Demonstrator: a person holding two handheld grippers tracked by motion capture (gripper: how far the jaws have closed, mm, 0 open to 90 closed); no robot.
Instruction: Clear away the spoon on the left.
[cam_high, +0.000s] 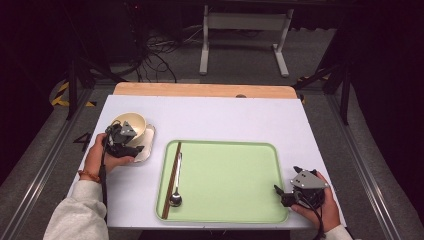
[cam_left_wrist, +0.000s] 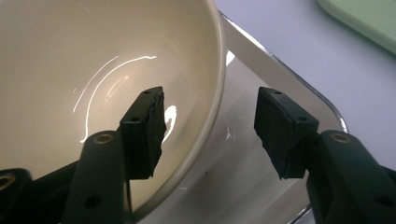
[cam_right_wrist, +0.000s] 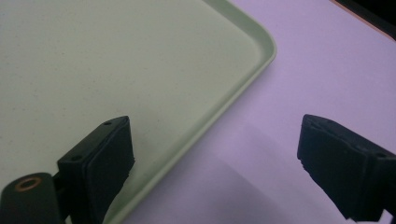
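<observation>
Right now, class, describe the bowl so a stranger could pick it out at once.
Start at the green tray on the white table, then look to its left. There a cream bowl sits on a shiny metal dish. It is the one deep, round thing; the spoon and chopsticks lie in the tray.
</observation>
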